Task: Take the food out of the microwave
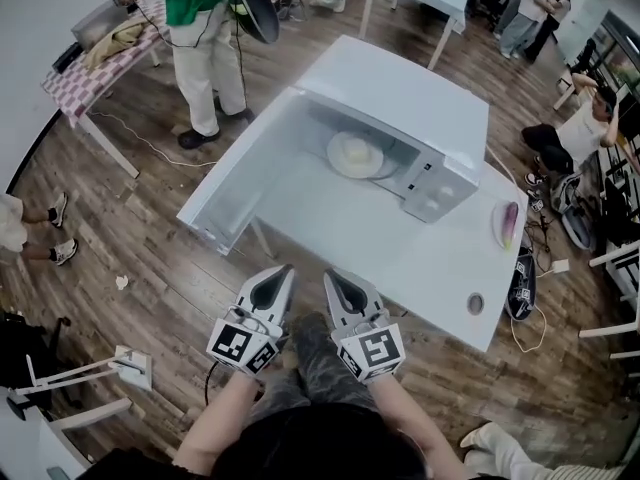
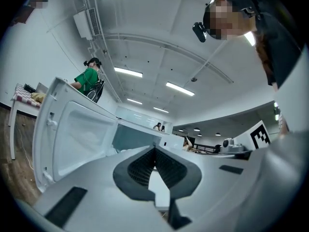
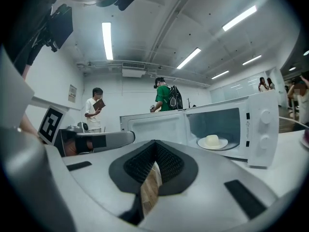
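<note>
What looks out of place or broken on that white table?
Nothing looks spilled or broken. The white microwave has its door wide open, with pale round food on a white plate inside.

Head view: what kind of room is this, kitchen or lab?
Likely an open lab or workshop, not a kitchen: the microwave sits on a bare white table, a cloth-covered table stands nearby, and a cable trails over the wood floor.
</note>
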